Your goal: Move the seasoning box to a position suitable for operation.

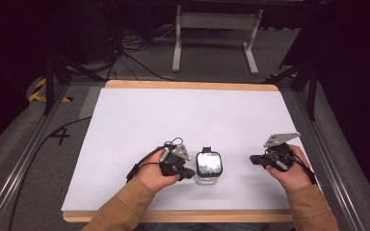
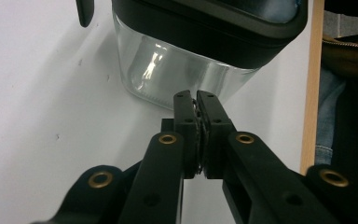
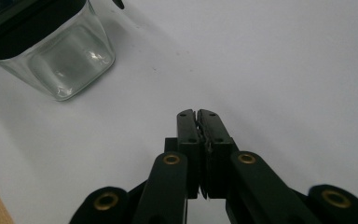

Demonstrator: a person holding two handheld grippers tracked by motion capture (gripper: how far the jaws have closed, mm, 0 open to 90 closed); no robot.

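Note:
A square clear glass jar with a black-framed lid stands near the front middle of the white table top. My left gripper sits just left of the jar, jaws shut and empty, tips close to the glass wall. From the left gripper view the jar looms right in front of the left gripper. My right gripper rests to the jar's right, shut, with a gap between them. The right gripper view shows the right gripper with the jar at upper left.
The white sheet lies on a wooden board whose edge shows at the back and front. A black clasp sticks out from the jar's far side. Metal rails run along both table sides.

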